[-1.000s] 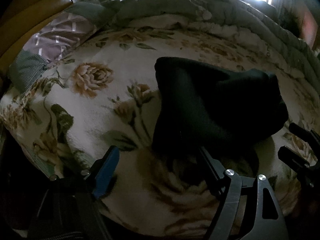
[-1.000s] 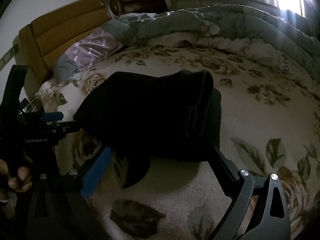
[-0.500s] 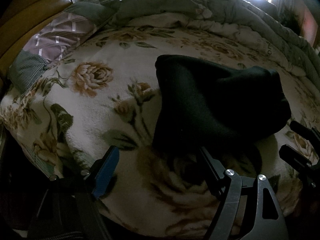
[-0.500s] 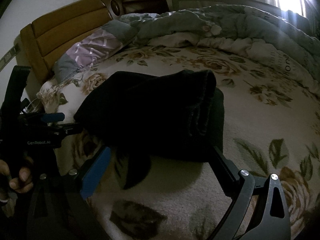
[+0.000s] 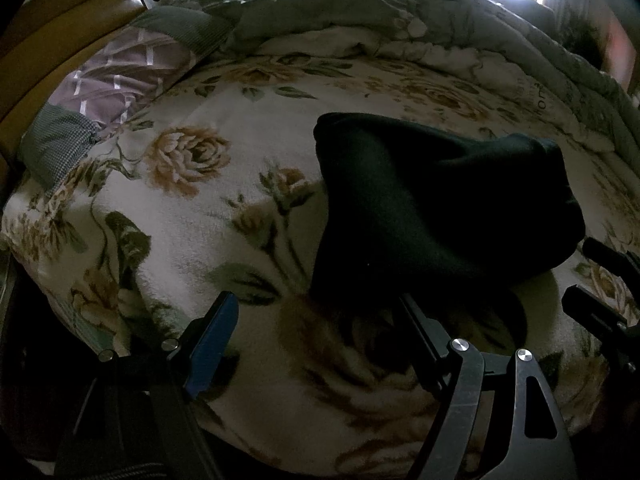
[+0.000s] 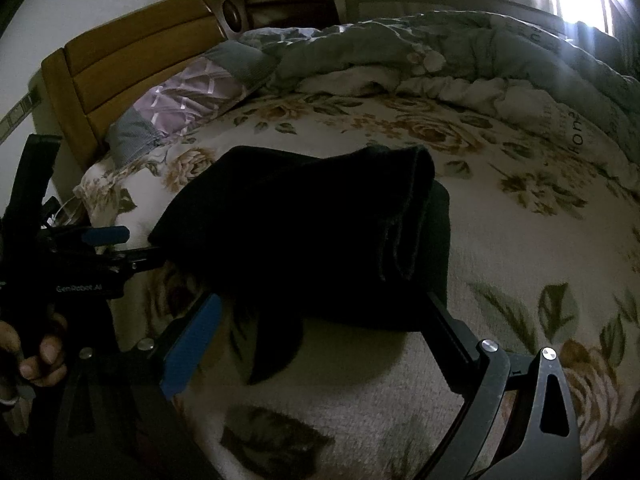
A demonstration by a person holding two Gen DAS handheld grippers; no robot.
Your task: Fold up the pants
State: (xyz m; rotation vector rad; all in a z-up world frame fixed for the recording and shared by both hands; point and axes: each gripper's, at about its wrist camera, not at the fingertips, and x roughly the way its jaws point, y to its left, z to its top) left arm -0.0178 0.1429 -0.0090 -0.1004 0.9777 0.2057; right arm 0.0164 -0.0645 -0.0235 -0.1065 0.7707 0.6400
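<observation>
The black pants (image 5: 432, 208) lie folded in a thick bundle on the floral bedspread (image 5: 208, 216). In the right wrist view the bundle (image 6: 304, 232) shows stacked layers at its right end, and a loose flap hangs at its near edge. My left gripper (image 5: 316, 312) is open, its right finger under the bundle's near left edge. My right gripper (image 6: 320, 308) is open, its jaws on either side of the bundle's near edge, its right finger at the fabric. The left gripper also shows in the right wrist view (image 6: 132, 248), at the bundle's left corner.
A rumpled grey quilt (image 6: 460, 48) is piled along the back of the bed. A purple and grey pillow (image 6: 188, 100) leans on the wooden headboard (image 6: 132, 60) at the left. The bed's edge drops off at the near left (image 5: 36, 280).
The top layer of the pants has settled slightly lower and flatter. Both grippers stay open and almost still.
</observation>
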